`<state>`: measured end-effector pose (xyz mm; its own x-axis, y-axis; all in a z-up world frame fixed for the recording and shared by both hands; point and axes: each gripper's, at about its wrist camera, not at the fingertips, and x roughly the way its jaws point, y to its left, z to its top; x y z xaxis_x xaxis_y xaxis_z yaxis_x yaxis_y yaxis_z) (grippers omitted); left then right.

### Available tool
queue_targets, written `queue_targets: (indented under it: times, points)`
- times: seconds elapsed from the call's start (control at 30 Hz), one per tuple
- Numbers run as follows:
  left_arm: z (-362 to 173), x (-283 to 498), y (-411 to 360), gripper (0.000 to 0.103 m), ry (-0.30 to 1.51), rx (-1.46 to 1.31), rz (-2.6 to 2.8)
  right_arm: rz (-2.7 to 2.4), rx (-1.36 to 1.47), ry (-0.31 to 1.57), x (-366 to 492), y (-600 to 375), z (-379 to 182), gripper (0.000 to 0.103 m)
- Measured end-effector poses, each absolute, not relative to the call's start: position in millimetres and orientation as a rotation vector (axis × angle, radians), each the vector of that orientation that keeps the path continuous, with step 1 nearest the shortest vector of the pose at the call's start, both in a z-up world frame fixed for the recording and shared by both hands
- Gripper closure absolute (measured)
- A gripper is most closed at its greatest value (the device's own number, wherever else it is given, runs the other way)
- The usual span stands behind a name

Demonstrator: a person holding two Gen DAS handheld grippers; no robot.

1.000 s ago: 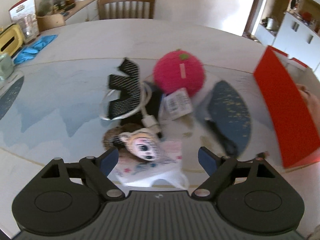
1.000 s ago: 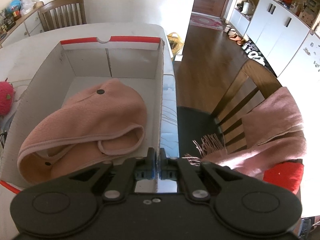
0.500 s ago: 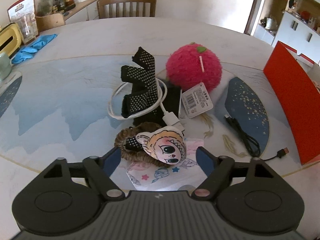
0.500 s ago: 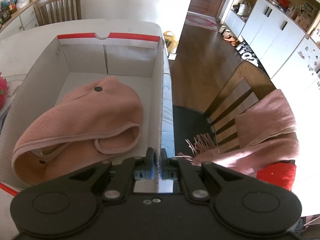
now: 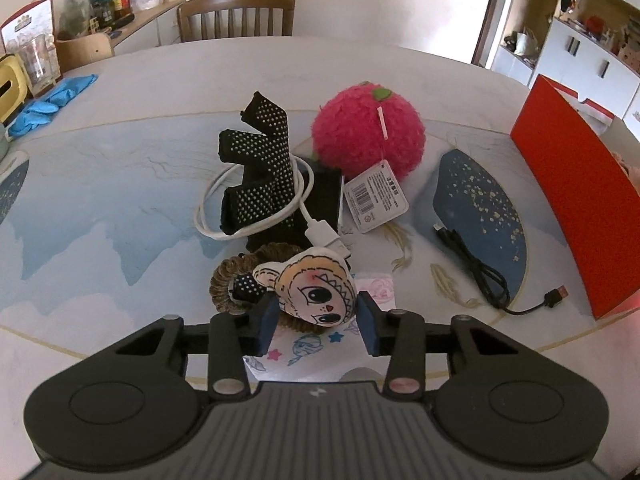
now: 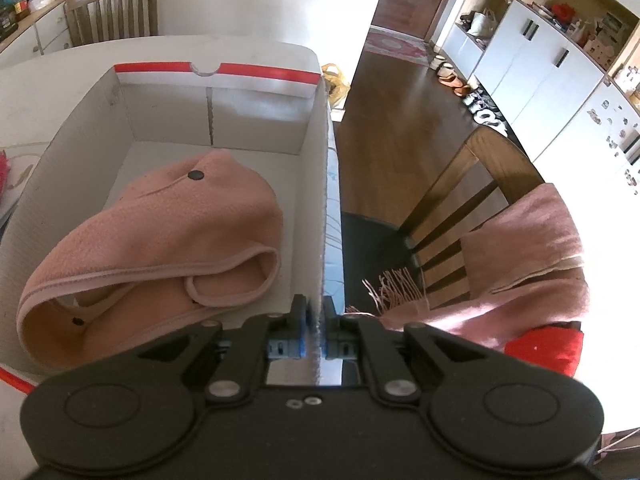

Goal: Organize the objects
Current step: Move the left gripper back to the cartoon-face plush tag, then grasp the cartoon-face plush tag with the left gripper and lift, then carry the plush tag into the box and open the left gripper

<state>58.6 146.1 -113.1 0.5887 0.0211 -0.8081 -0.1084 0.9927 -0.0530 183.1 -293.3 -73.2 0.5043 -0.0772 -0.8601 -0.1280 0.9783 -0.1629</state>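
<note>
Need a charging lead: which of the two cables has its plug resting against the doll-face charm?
The white cable, coiled around the dotted glove; the black cable lies apart, rightward.

Table [image 5: 120, 240] with blue-patterned cover: centre, glove [image 5: 256, 176], white cable [image 5: 208, 216], pink plush [image 5: 368, 136]; right, black cable [image 5: 480, 268], red box [image 5: 572, 200]; upper left, blue gloves [image 5: 48, 100].

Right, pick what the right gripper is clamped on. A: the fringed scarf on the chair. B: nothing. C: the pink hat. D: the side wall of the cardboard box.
D: the right gripper has its jaws shut on the box wall, which runs up between them; the pink hat lies loose inside.
</note>
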Motion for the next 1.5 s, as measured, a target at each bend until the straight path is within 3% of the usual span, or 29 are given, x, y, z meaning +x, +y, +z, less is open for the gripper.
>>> queue_targets:
  times: [0.8, 1.5]
  points:
    - [-36.4, 56.2, 70.3, 0.064, 0.908, -0.067, -0.007, 0.150, -0.135, 1.038, 175.0, -307.7, -68.3, 0.099]
    - [0.2, 132.8, -65.7, 0.064, 0.861, 0.115, -0.354, 0.193, -0.121, 1.025, 172.1, -315.0, -70.9, 0.098]
